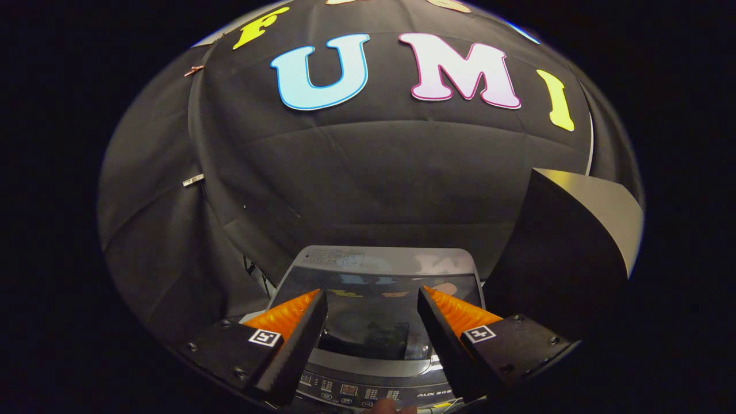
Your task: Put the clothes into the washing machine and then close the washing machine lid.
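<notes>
A grey top-loading washing machine (pixel 379 260) stands just below and ahead of my fingers. Its lid (pixel 368 299), with a dark glass window, seems to lie flat on the tub, and the window mirrors the booth above it. The control panel (pixel 368 394) with its buttons runs along the near edge, under the fingers. My gripper (pixel 372 292) hovers over the lid, open, with a wide gap and nothing held between the fingers. Through that gap I see the lid window.
A tall dark box (pixel 563 253) with a pale slanted top stands close on the right of the machine. Black cloth hangs behind and to the left. A fingertip (pixel 386 407) of a person's hand peeks in at the near edge of the control panel.
</notes>
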A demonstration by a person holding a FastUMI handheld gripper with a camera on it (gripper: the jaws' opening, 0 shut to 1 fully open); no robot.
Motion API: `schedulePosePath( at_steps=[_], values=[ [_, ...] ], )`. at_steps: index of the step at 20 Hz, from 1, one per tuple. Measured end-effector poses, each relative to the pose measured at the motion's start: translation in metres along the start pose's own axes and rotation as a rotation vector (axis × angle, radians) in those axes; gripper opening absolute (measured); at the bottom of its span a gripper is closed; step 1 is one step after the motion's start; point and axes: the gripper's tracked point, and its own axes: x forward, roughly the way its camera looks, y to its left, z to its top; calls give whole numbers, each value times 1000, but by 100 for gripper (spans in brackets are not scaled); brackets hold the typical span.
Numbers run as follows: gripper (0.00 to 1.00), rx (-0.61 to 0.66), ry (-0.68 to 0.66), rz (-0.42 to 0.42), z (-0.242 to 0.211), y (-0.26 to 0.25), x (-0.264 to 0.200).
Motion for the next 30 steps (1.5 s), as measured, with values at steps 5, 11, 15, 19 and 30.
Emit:
schedulePosePath(
  at_steps=[5, 11, 15, 19, 30],
  values=[
    [99, -8, -67, 7, 22, -5, -34],
    [99, -10, -178, 40, 67, -17, -104],
    [99, -31, -273, 42, 90, -41, -168],
    [99, -62, -345, -1, 106, -79, -222],
    [99, -15, -447, -66, 101, -150, -362]
  ],
)
